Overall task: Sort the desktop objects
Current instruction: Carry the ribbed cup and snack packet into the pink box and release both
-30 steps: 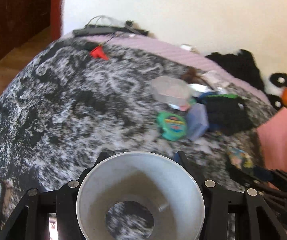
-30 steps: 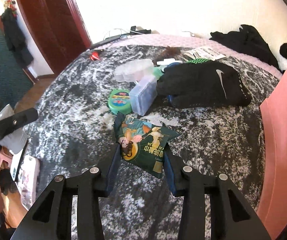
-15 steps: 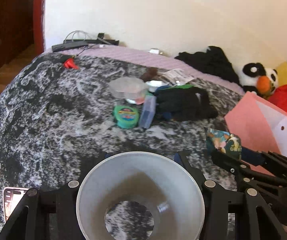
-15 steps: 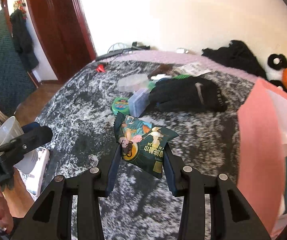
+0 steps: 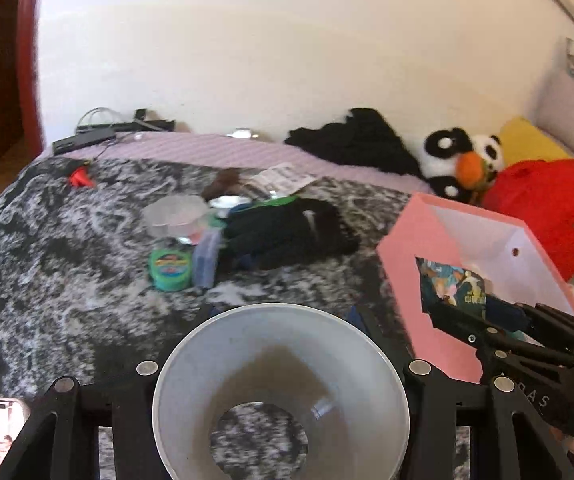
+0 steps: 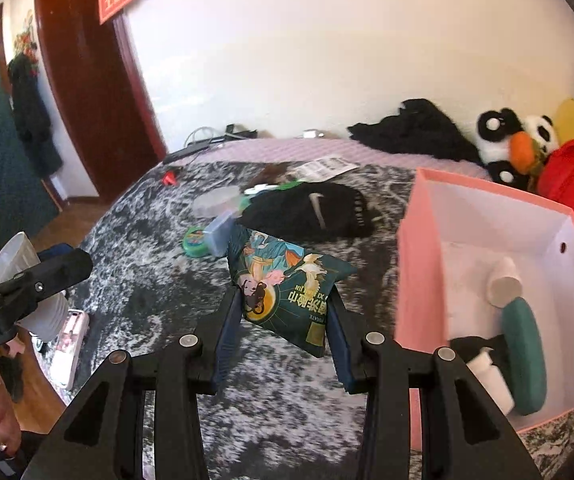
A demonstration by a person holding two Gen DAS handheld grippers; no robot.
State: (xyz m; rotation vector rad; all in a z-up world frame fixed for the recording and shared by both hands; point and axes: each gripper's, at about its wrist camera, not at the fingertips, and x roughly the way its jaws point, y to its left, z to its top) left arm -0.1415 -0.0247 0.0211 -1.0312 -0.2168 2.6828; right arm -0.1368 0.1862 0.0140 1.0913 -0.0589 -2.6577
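Teal snack packet [image 6: 287,280], gripped in the right claw [image 6: 283,320], has swung from mid-bed to the pink box [image 6: 419,264] rim; dropping comes next. Left claw [image 5: 283,364] grips a white funnel [image 5: 279,384].

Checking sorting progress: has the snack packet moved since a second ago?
Yes. The right gripper has carried the snack packet off the blanket toward the pink box.

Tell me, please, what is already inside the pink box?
Inside the pink box lie a teal oval case, two white bottles and something black. The near wall hides the rest of the floor.
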